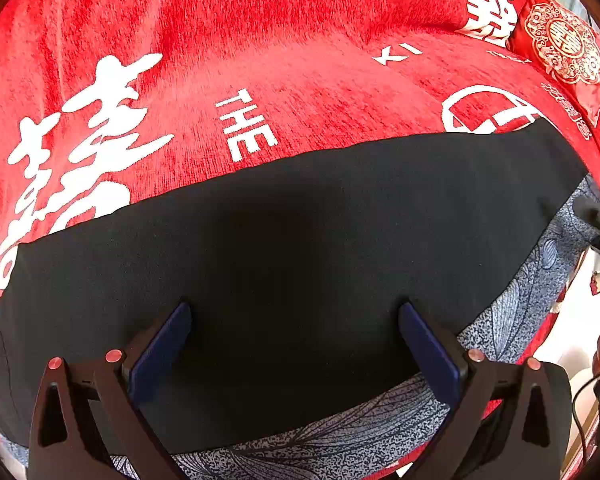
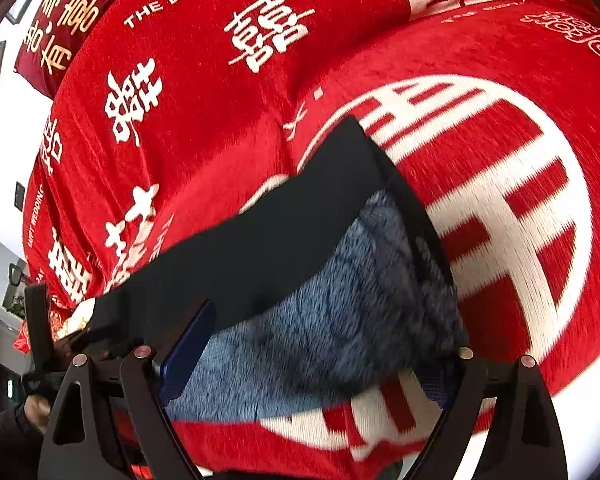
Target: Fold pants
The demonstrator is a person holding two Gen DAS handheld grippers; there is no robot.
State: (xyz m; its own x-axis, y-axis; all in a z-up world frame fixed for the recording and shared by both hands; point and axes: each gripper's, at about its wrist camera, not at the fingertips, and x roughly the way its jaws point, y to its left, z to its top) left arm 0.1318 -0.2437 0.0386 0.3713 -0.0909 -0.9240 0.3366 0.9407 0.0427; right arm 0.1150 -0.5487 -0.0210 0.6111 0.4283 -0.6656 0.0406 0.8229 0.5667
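Note:
The pants (image 1: 292,240) lie flat across a red bed cover: a broad black layer over a blue-grey leaf-patterned layer (image 1: 340,436) that shows along the near and right edges. My left gripper (image 1: 296,320) is open, its blue pads spread wide just above the black cloth near its front edge. In the right wrist view the pants (image 2: 284,240) run up and away, black on the left and blurred blue-grey (image 2: 340,320) on the right. My right gripper (image 2: 320,332) is open over the blue-grey end; its left pad (image 2: 188,352) shows, the right one is mostly hidden by cloth.
The red cover (image 1: 300,92) with white characters covers the whole bed. A red embroidered cushion (image 1: 564,44) sits at the far right. A dark red pillow (image 2: 64,20) lies far left. The other gripper and hand (image 2: 40,344) show at the left edge.

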